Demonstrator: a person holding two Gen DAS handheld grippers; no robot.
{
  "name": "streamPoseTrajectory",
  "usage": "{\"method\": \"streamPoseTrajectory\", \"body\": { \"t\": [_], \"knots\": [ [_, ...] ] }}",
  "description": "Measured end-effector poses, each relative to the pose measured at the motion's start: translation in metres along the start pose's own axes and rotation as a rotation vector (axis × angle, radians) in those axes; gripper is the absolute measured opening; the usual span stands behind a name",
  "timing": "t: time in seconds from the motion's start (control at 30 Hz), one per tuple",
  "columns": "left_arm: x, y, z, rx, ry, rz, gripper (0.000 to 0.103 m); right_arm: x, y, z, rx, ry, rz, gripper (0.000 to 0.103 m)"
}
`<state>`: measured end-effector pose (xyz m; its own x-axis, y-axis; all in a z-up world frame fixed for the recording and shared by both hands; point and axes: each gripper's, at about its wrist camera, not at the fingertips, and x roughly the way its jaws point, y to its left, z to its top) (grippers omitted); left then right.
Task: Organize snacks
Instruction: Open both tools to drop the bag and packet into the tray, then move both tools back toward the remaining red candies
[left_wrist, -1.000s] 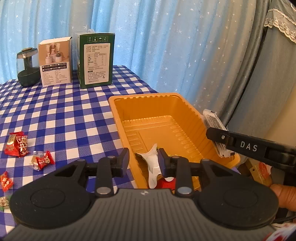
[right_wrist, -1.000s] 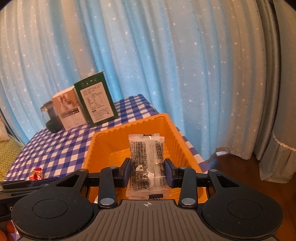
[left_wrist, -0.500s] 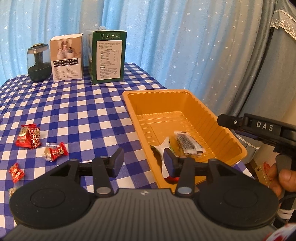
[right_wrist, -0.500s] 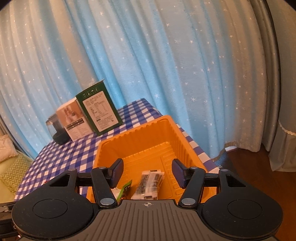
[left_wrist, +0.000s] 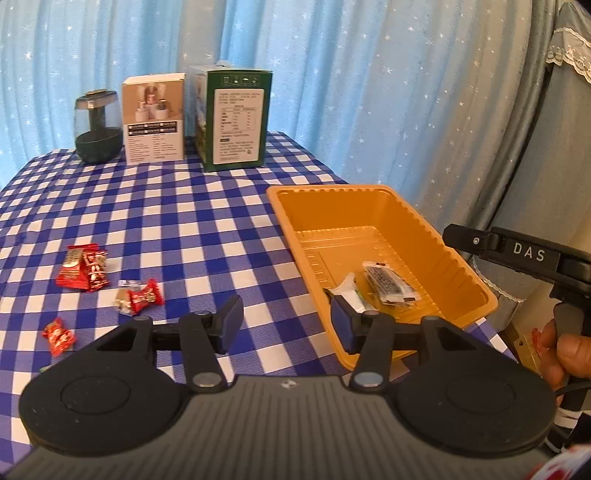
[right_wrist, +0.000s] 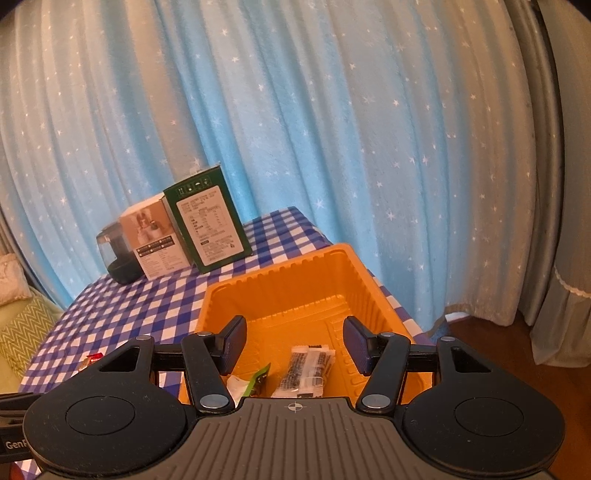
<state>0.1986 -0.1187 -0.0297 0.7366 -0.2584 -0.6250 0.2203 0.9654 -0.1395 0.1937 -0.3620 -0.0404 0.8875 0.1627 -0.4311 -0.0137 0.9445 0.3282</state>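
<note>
An orange tray (left_wrist: 373, 206) sits at the table's right edge; it also shows in the right wrist view (right_wrist: 295, 291). Inside lie a clear packet of dark snack (left_wrist: 388, 283) (right_wrist: 306, 369) and a white and green packet (left_wrist: 351, 293) (right_wrist: 247, 384). Red wrapped candies lie on the checked cloth: a red pair (left_wrist: 83, 267), one beside a clear-wrapped sweet (left_wrist: 142, 297), and one nearer (left_wrist: 58, 335). My left gripper (left_wrist: 286, 325) is open and empty over the tray's near left corner. My right gripper (right_wrist: 294, 349) is open and empty above the tray's near end.
A green box (left_wrist: 234, 120), a white box (left_wrist: 153, 118) and a dark glass jar (left_wrist: 98, 127) stand at the table's back. Blue starred curtains hang behind. The table edge runs just right of the tray, with the floor (right_wrist: 491, 347) beyond.
My right gripper opened and dropped the dark snack packet into the tray, then pulled back. My left gripper opened, released the white packet into the tray, and drew back and up to the left.
</note>
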Motion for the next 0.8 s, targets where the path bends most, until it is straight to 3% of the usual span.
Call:
{"method": "streamPoseTrajectory", "body": {
  "t": [0.47, 0.8],
  "knots": [
    [-0.032, 0.045, -0.013, -0.041, -0.021, 0.095, 0.063, 0.001, 0.052, -0.011, -0.141, -0.004, 0.084, 0.058],
    [-0.06, 0.098, -0.039, -0.095, -0.011, 0.203, 0.064, 0.006, 0.097, -0.028, -0.236, 0.037, 0.164, 0.058]
  ]
}}
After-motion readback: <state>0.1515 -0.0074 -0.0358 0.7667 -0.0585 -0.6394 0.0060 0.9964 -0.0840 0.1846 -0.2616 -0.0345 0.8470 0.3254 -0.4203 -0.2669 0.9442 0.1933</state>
